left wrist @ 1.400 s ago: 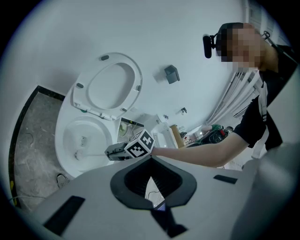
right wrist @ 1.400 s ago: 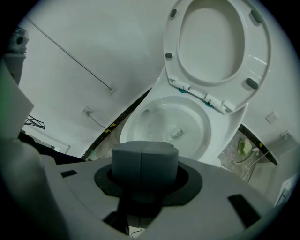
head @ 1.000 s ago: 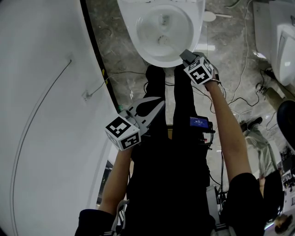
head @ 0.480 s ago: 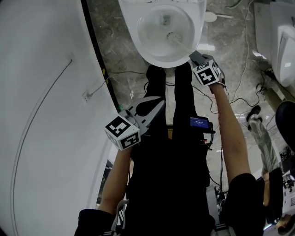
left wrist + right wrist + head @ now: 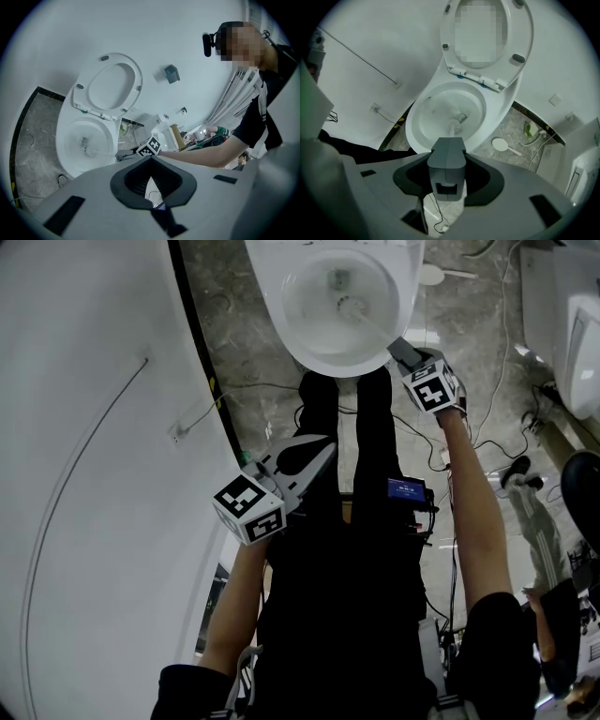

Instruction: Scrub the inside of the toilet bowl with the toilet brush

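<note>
White toilet bowl [image 5: 319, 357] at top of head view. Right gripper [image 5: 403, 351] at its rim clamps the toilet brush [image 5: 354, 309], head inside the bowl. Left gripper [image 5: 327, 445] sits well apart from the bowl.
Left gripper view: jaws together, nothing between.
Right gripper view: jaws closed on the brush handle, brush head low in the bowl.

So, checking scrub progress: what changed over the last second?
The right gripper, still shut on the toilet brush, shifted rightward, sweeping the brush head farther back in the toilet bowl. The left gripper stayed shut and idle.
</note>
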Tool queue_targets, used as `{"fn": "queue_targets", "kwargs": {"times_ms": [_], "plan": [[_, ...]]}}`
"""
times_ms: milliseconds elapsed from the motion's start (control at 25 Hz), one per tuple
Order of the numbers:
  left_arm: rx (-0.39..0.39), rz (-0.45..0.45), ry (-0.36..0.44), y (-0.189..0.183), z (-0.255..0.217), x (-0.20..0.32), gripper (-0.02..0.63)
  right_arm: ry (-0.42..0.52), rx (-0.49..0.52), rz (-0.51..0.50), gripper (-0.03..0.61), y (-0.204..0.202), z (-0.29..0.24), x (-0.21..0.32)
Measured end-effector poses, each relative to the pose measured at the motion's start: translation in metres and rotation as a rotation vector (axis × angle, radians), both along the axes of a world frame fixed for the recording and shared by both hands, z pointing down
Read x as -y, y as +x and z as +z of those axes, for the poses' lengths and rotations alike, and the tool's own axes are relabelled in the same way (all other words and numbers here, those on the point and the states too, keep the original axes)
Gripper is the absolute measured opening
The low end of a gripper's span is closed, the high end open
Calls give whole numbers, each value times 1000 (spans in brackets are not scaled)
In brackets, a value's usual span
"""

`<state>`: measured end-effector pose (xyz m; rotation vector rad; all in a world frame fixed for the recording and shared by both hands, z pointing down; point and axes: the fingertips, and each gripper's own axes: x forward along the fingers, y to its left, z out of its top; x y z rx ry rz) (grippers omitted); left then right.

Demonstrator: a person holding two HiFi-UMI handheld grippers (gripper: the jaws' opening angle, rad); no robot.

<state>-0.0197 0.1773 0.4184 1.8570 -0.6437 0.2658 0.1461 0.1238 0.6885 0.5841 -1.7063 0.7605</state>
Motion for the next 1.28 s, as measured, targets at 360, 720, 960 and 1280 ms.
{"fn": "queue_targets", "kwargs": {"times_ms": [360,720,960,1280], "plan": [[0,-7,-1,-1,1,4,9,59,-48,17,195,5,-2,25],[1,-20,-2,-10,1,3,9,126,-102,-11,195,-1,-6,59],[6,-30,2,-13,-1,6,9,173,-116,-57,195,-10,-11,81],[12,-37,-9,-19,0,1,9,206,-124,-111,195,-37,-7,105]]}}
